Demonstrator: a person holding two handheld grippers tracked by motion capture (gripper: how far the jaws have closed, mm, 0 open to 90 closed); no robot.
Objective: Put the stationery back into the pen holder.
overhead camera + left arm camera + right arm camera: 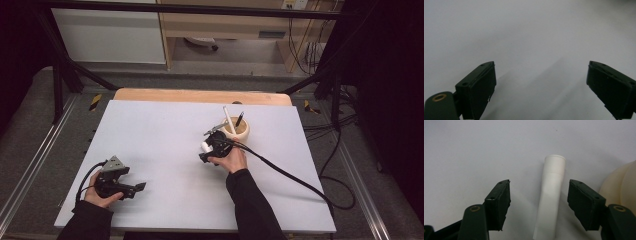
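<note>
A white tube (551,195), like a capped marker, lies flat on the pale grey surface (165,140) just beside the cream cup (236,131), on the side of the cup nearer the person and a little toward the middle of the surface. In the right gripper view it runs lengthwise up the gap between the black fingers (499,202), its wider cap end pointing away from the camera, and the rounded wall of the cup (624,187) bulges in just past the far finger. The right gripper (539,202) has its fingers apart, one on each side of the tube and touching neither side of it. In the high view the right gripper (212,146) sits right against the near side of the cup, held by the person's right hand (232,160), with a bit of the tube (205,147) showing at its edge. Standing in the cup are a white pen (228,119) and a dark pen (239,119), both leaning. Well apart from the cup, toward the near left corner of the surface, the left gripper (137,188) rests low in the person's left hand (100,196); its fingers (477,87) are wide apart over bare surface, with nothing between them.
</note>
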